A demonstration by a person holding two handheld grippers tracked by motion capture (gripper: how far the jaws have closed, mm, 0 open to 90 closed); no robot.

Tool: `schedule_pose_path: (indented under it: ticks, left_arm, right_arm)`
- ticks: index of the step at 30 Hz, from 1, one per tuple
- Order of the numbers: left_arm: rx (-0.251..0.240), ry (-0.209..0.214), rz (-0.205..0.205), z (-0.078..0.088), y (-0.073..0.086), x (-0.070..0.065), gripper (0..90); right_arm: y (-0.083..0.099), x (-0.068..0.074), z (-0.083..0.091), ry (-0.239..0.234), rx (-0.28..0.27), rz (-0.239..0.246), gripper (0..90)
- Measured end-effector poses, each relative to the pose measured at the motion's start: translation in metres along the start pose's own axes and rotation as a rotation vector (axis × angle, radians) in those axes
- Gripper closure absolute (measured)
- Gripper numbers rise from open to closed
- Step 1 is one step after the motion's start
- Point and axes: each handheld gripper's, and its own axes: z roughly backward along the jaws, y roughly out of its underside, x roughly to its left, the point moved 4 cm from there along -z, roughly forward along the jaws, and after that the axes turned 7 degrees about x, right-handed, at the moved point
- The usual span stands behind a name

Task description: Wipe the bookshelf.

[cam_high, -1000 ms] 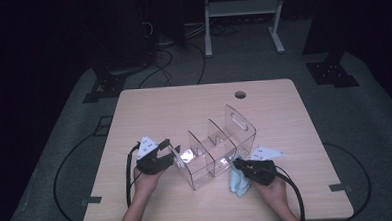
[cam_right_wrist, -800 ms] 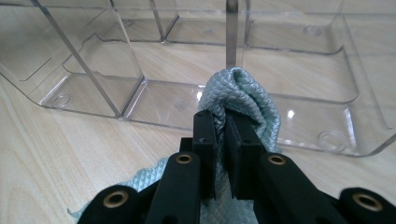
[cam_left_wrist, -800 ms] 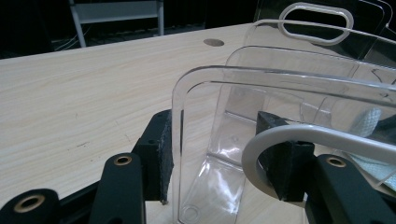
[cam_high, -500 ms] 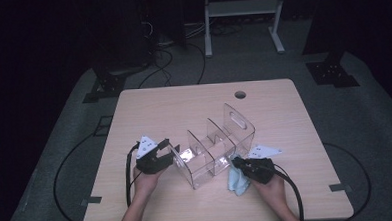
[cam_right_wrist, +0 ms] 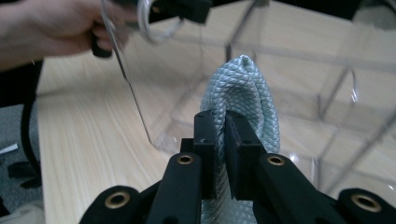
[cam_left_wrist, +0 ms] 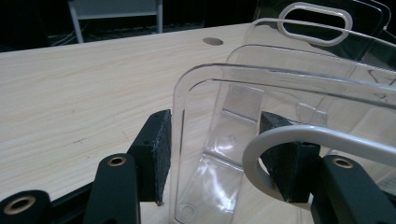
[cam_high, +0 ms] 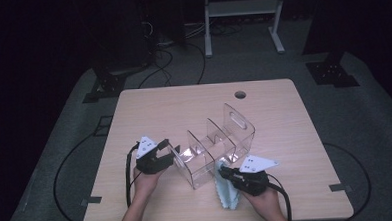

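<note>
Step in hand: wiping the clear organizer [cam_high: 215,149]. It sits at table centre. Left gripper [cam_left_wrist: 229,156] straddles its end wall, jaws just easing apart — pads not pressing. Right gripper [cam_right_wrist: 220,140], at 5 o'clock, is clamped on the cloth [cam_right_wrist: 245,93]. Next — probably carry the cloth onto a wall.

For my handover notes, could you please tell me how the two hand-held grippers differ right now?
The left hand-held gripper has its jaws spread either side of the clear organizer's end wall, having just been opening; the right hand-held gripper is clamped shut on a pale blue cloth. The left sits at the organizer's end, the right at its side. Both have black jaws.
</note>
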Motion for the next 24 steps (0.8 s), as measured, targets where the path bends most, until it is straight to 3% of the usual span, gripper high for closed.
schedule_pose_path:
  ticks: [6, 11, 16, 21, 24]
  left_arm:
    - [-0.002, -0.011, 0.001, 0.000, 0.000, 0.001, 46.5]
    - [-0.003, -0.009, -0.001, 0.000, 0.000, 0.002, 46.6]
    - [-0.004, -0.011, -0.008, -0.001, -0.001, 0.002, 47.1]
    - [-0.002, -0.012, -0.007, 0.000, -0.001, 0.001, 47.1]
    - [-0.004, -0.011, -0.007, 0.000, -0.001, 0.002, 47.1]
  right_arm:
    - [-0.002, -0.002, -0.017, 0.007, 0.014, -0.006, 83.2]
    - [0.013, -0.004, -0.035, 0.015, 0.087, -0.013, 83.2]
    - [0.009, -0.003, -0.028, 0.029, 0.062, -0.011, 83.2]
    - [0.022, -0.003, -0.047, 0.028, 0.156, -0.009, 83.1]
    - [0.019, -0.003, -0.042, 0.025, 0.137, -0.018, 83.2]
